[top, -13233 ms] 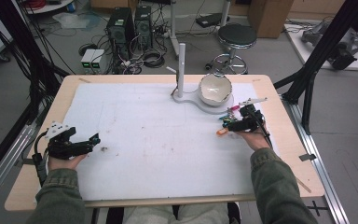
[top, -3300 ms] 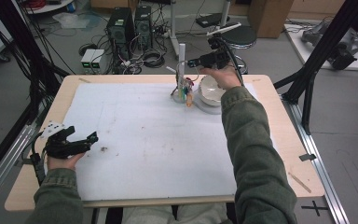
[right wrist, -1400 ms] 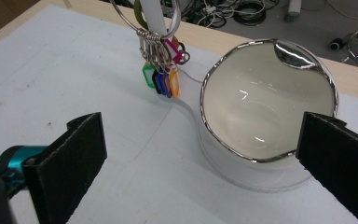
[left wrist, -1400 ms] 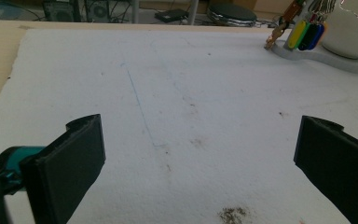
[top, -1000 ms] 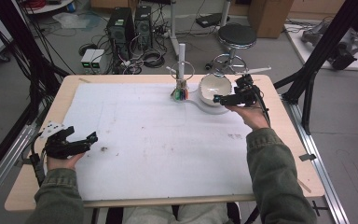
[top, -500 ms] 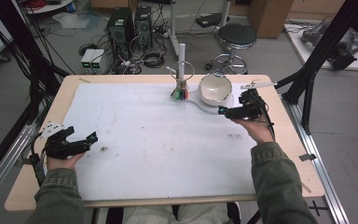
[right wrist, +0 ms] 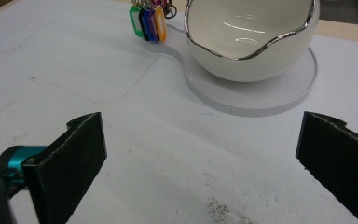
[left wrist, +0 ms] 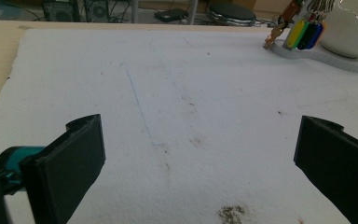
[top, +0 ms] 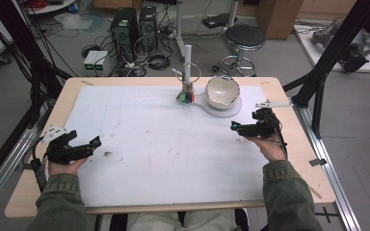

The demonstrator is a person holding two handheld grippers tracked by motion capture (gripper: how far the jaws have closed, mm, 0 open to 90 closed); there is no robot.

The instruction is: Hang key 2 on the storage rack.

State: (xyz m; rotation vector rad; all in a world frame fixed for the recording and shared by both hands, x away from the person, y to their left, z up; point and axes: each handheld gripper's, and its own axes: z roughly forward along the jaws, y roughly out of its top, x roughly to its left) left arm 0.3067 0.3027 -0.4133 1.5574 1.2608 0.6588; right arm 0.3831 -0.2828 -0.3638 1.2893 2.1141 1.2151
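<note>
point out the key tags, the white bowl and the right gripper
key tags (right wrist: 149, 23), right gripper view, on the coloured plastic tags
white bowl (right wrist: 249, 46), right gripper view, on its outer wall
right gripper (top: 238, 127), high view, at its jaw tips

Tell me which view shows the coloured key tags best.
The right gripper view: the key tags hang close by, green, dark, blue and orange told apart, beside the white bowl. The left gripper view shows them farther off at the top edge; in the high view they are tiny.

bunch of coloured key tags (top: 187, 96) hanging on the stand's post, beside white bowl (top: 222, 91)
</note>
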